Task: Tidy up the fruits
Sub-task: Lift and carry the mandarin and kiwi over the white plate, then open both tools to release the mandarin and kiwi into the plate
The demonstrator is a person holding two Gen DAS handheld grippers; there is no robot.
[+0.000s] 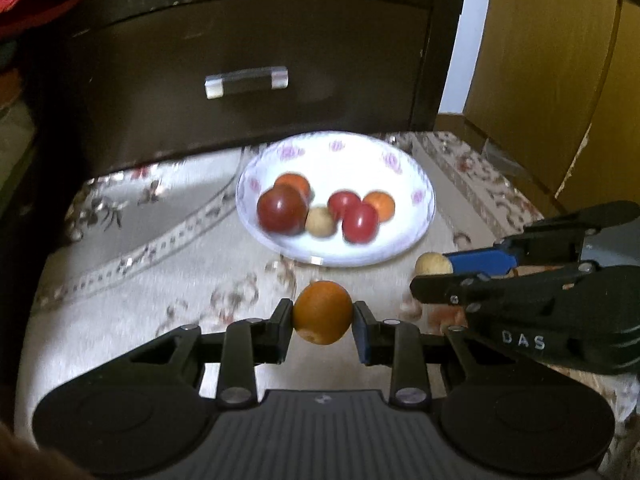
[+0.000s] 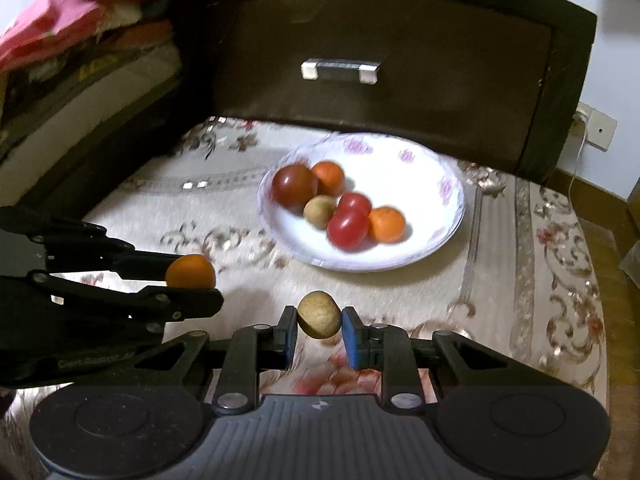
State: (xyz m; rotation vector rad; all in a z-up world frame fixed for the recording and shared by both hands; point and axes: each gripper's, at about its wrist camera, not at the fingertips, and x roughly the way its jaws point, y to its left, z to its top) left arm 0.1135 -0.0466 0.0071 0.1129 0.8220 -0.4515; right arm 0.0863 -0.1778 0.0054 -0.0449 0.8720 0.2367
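Note:
My left gripper [image 1: 323, 314] is shut on an orange fruit [image 1: 322, 312] and holds it above the cloth, short of the white flowered plate [image 1: 396, 248]. My right gripper [image 2: 319, 322] is shut on a small tan fruit [image 2: 319, 314], also short of the plate [image 2: 440, 240]. The plate holds several fruits: a dark red one [image 1: 281, 209], two bright red ones [image 1: 360, 222], two orange ones [image 1: 380, 205] and a tan one [image 1: 319, 221]. In the left wrist view the right gripper [image 1: 434, 270] stands at right; in the right wrist view the left gripper [image 2: 192, 278] stands at left.
A dark brown drawer front [image 1: 248, 52] with a metal handle [image 1: 247, 81] stands right behind the plate. A floral cloth [image 2: 540, 280] covers the surface. Cardboard boxes [image 1: 560, 60] stand at right, bedding and red fabric [image 2: 80, 20] at left.

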